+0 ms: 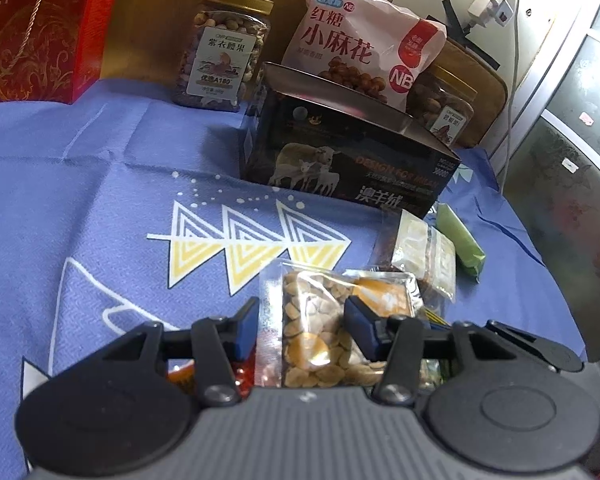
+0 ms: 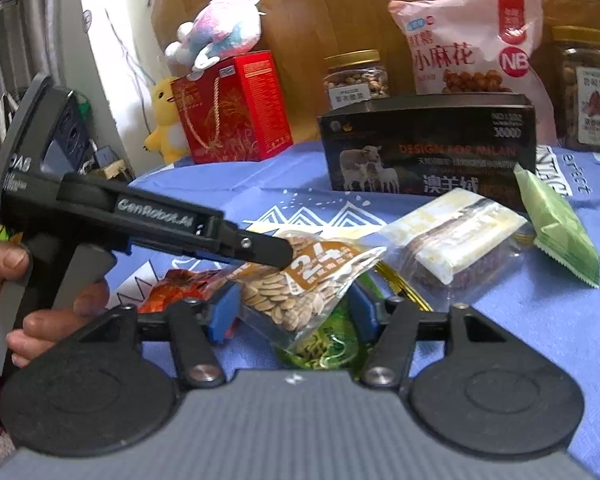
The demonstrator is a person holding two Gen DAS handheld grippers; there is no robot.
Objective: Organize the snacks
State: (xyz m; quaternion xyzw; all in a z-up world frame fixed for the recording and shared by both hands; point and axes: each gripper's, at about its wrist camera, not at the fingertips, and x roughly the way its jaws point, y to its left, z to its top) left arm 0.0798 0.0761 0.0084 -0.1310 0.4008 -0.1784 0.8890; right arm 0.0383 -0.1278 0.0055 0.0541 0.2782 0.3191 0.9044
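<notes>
The left tool (image 1: 300, 330) clamps a clear, crinkly seed packet (image 1: 320, 332) above the blue-clothed table (image 1: 100, 184). The right tool (image 2: 292, 312) stands apart around the packet's lower end, pads not pressing.

Both grippers are black with blue finger pads (image 1: 246, 330), silver pivot screws, and white "GenRobot.AI" lettering (image 2: 154, 210).

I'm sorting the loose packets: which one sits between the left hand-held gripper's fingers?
The clear seed packet with the orange label; the white-and-brown packet and green packet lie farther off, by the black box.
</notes>
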